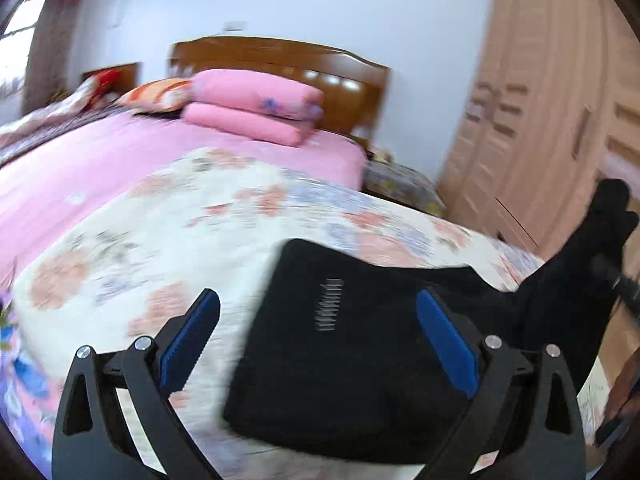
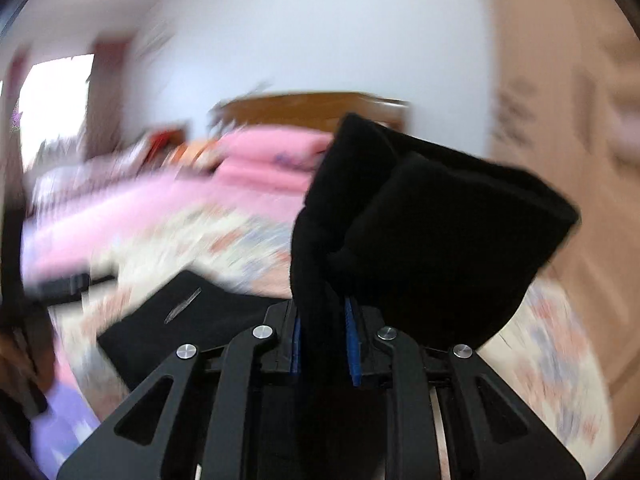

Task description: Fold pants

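The right tool (image 2: 322, 340) pinches the pants (image 1: 348, 344) by a raised end to carry it over the part flat on the bed (image 1: 168, 216), while the left tool (image 1: 320, 312) hovers spread above that part.

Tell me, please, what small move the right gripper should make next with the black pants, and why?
Probably carry the lifted end over toward the flat part. The right gripper is shut on one end of the black pants, held raised, while the rest lies flat on the floral bedcover. The left gripper is open above that flat part, holding nothing.
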A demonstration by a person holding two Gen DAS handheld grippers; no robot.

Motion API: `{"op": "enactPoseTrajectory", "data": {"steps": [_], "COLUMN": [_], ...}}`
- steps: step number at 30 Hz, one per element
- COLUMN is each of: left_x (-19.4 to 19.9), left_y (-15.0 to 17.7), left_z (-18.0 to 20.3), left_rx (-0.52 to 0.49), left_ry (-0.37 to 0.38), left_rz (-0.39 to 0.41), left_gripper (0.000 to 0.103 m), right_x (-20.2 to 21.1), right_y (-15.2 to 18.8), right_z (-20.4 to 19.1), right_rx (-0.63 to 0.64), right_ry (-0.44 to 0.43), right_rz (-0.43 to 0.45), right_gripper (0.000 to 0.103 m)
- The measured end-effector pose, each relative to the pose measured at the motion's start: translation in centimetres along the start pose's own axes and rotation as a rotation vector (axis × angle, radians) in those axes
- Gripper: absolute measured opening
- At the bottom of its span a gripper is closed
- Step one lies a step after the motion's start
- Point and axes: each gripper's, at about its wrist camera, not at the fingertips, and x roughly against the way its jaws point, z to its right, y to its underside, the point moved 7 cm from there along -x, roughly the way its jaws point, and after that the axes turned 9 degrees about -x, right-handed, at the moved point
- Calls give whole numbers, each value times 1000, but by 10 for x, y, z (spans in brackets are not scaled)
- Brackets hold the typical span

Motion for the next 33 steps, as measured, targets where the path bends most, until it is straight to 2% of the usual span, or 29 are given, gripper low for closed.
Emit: {"op": "enactPoseTrajectory", "data": {"steps": [2, 3, 5, 6, 7, 8, 10, 12, 15, 18, 21, 25, 26, 27, 28, 29, 30, 31, 32, 33], "left_x": [1, 1, 0, 1, 1, 0, -1, -6, -28, -47, -75, -102, -109, -121, -130, -134, -135, -134, -133, -131], "left_y": [6, 10, 20, 25, 32, 33, 34, 31, 25, 19, 18, 9, 9, 13, 17, 20, 20, 20, 22, 25], "left_z": [-22, -30, -41, -45, -45, -46, -42, -33, 0, 26, 58, 91, 97, 99, 97, 95, 92, 88, 85, 84], "left_rx": [39, 50, 78, 88, 103, 110, 141, 187, 214, 192, 158, 144, 129, 91, 83, 102, 122, 135, 140, 147], "left_ry": [-13, -14, 1, 18, 50, 66, 159, 277, 483, 558, 639, 715, 701, 619, 556, 557, 573, 587, 588, 588], "left_rz": [-16, -25, -51, -60, -71, -76, -80, -97, -221, -317, -457, -507, -517, -540, -569, -580, -570, -551, -541, -532], "left_gripper": [99, 99, 99, 99, 99, 99, 99, 99, 99, 99, 100, 98, 91, 65, 50, 43, 39, 37, 36, 36], "right_x": [-25, -42, -64, -70, -66, -65, -63, -60, -58, -58, -46, -45, -44, -44, -40, -35, -28, -15, -2, 9], "right_y": [29, 59, 106, 123, 129, 130, 123, 120, 117, 108, 97, 103, 106, 106, 106, 103, 100, 94, 90, 89], "right_z": [-65, -98, -129, -138, -145, -144, -135, -130, -129, -119, -118, -119, -118, -115, -112, -103, -93, -76, -56, -37], "right_rx": [199, 333, 513, 603, 691, 699, 648, 650, 658, 631, 601, 613, 615, 610, 604, 583, 557, 503, 441, 379], "right_ry": [-25, -32, -19, 20, 83, 94, 75, 90, 110, 108, 109, 90, 83, 65, 54, 48, 43, 49, 63, 68], "right_rz": [-72, -137, -216, -200, -119, -109, -103, -62, -14, 18, 49, 33, 18, -4, -17, -26, -19, 11, 33, 35], "right_gripper": [20, 19, 19, 19, 19, 19, 19, 18, 18, 18, 18, 18, 18, 21, 26, 45, 74, 83, 89, 89]}}
